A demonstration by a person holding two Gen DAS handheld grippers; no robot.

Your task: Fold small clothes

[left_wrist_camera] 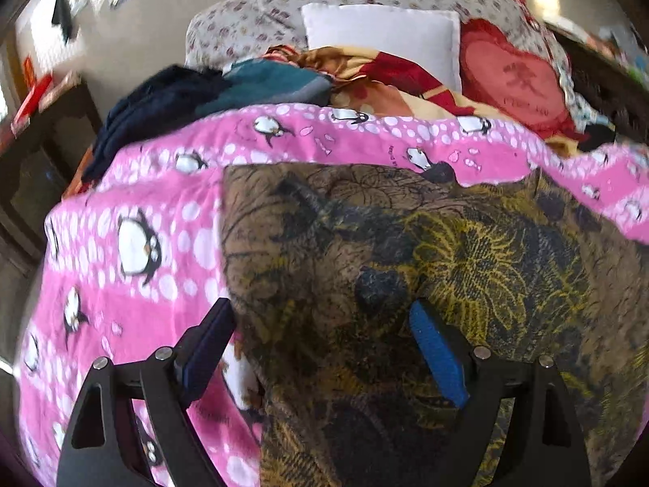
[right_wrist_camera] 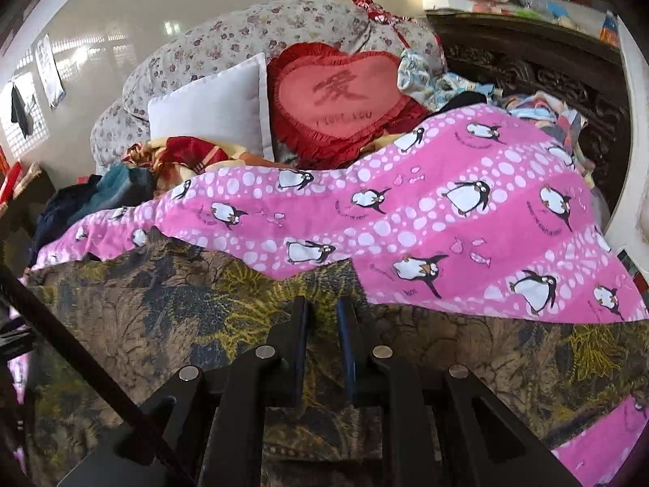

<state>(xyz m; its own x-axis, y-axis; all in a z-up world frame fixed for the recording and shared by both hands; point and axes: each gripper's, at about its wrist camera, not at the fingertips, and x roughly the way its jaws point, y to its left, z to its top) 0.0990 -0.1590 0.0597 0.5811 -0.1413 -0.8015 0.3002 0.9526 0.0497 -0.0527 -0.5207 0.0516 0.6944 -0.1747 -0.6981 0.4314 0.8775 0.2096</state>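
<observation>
Brown floral garment (right_wrist_camera: 170, 308) between narrowed right jaws

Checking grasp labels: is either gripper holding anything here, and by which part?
Right gripper seems to pinch the brown floral garment near its far edge, though contact is hard to confirm. Left gripper is open over its left edge, holding nothing.

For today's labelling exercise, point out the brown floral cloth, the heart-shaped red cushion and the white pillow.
brown floral cloth (left_wrist_camera: 405, 243), left wrist view, its flat middle.
heart-shaped red cushion (right_wrist_camera: 340, 93), right wrist view, its printed centre.
white pillow (right_wrist_camera: 211, 109), right wrist view, its plain front face.
</observation>
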